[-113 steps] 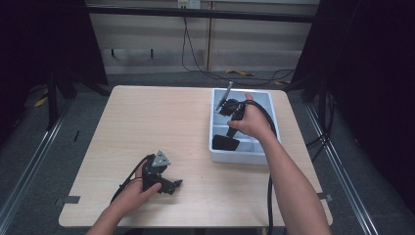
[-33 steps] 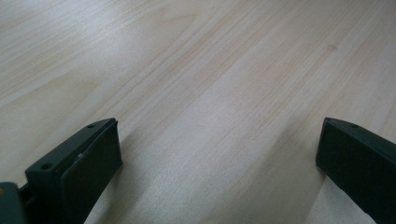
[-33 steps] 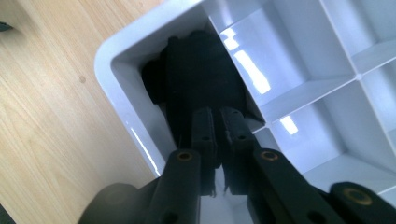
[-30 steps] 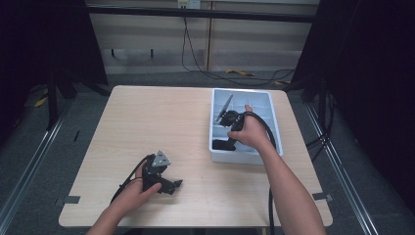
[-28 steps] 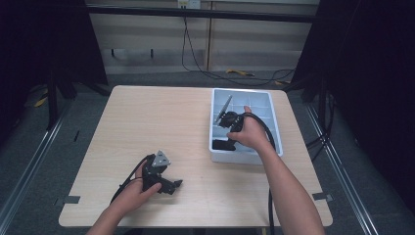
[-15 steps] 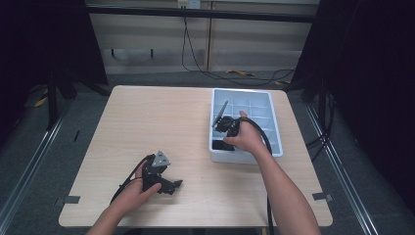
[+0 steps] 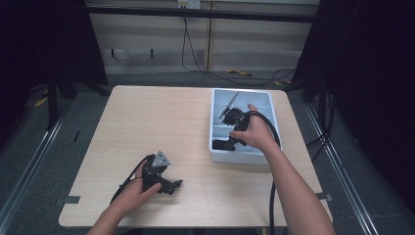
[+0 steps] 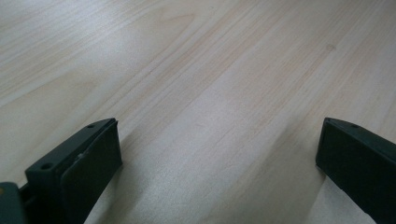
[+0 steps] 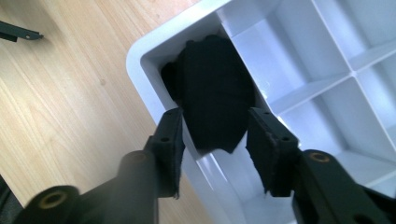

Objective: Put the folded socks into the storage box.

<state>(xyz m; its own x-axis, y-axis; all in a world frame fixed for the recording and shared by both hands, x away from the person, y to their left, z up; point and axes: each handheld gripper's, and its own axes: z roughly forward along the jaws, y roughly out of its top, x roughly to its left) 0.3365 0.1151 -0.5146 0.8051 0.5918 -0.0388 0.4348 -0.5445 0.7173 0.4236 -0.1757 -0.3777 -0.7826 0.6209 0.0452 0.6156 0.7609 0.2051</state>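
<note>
Dark curtains hem in a pale wooden desk point(image 7: 147, 122), and at its far right corner sits a grey divided tray point(image 7: 266, 100) where I am working. My right hand-held gripper point(image 7: 230, 128) hangs over the tray's near-left compartment, the one hard against the tray's near-left corner. A black wad of cloth point(image 9: 212, 88), perhaps a rolled sock, lies in that compartment, pressed up against the corner wall.

From the right gripper view I judge that I am letting the cloth go into its slot. The jaws have just been opening; they now stand about half apart, flanking the near end of the cloth, and I can see no squeeze on it, though the inner faces sit very close to its sides. To finish this cleanly I want to spread the jaws a little more before lifting, so the fabric does not cling to a pad and ride back out. Then I should rise straight up, keeping off the tray wall point(image 9: 154, 81) just under my left jaw, since a knock there could shift the whole tray. A slim grey tool point(image 7: 228, 104) lies slanted in a far-left compartment, well clear of my path.

My left hand-held gripper point(image 7: 172, 186) rests near the desk's near edge, left of centre. Its jaws are spread wide over bare wood, with nothing between them.
</note>
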